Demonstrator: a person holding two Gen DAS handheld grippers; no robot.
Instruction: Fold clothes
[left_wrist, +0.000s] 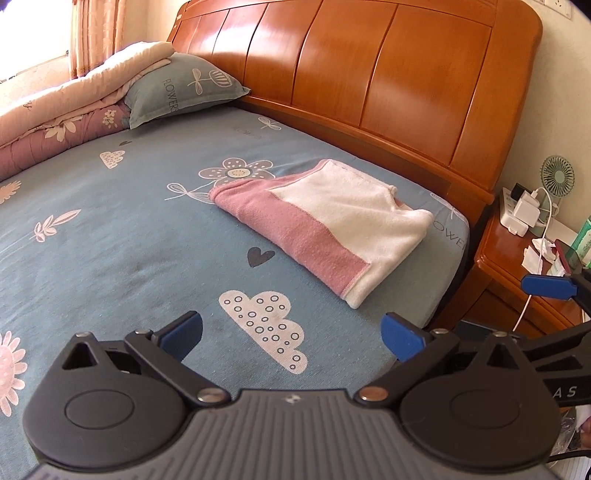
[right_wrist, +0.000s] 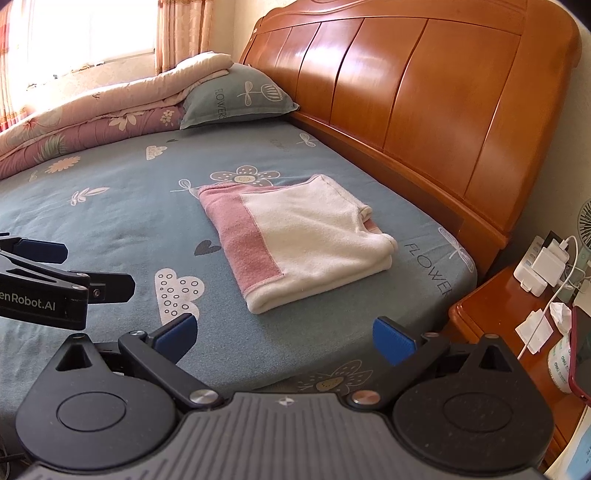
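A pink and white cloth (left_wrist: 325, 225) (right_wrist: 303, 240) lies folded into a thick rectangle on the blue patterned bedsheet (left_wrist: 110, 240) (right_wrist: 110, 221), close to the wooden headboard. My left gripper (left_wrist: 291, 334) hovers open over the sheet, well short of the cloth, with nothing between its blue pads. My right gripper (right_wrist: 284, 338) is also open and empty, held near the bed's front edge, short of the cloth. The left gripper's fingers (right_wrist: 48, 251) show at the left edge of the right wrist view. One blue pad of the right gripper (left_wrist: 546, 286) shows at the right edge of the left wrist view.
A tall wooden headboard (left_wrist: 369, 85) (right_wrist: 424, 103) runs behind the cloth. A blue pillow (left_wrist: 184, 88) (right_wrist: 236, 96) and a rolled quilt (left_wrist: 55, 110) (right_wrist: 92, 114) lie at the far left. A wooden nightstand (left_wrist: 517, 266) (right_wrist: 491, 325) with chargers, cables and a small fan stands right of the bed.
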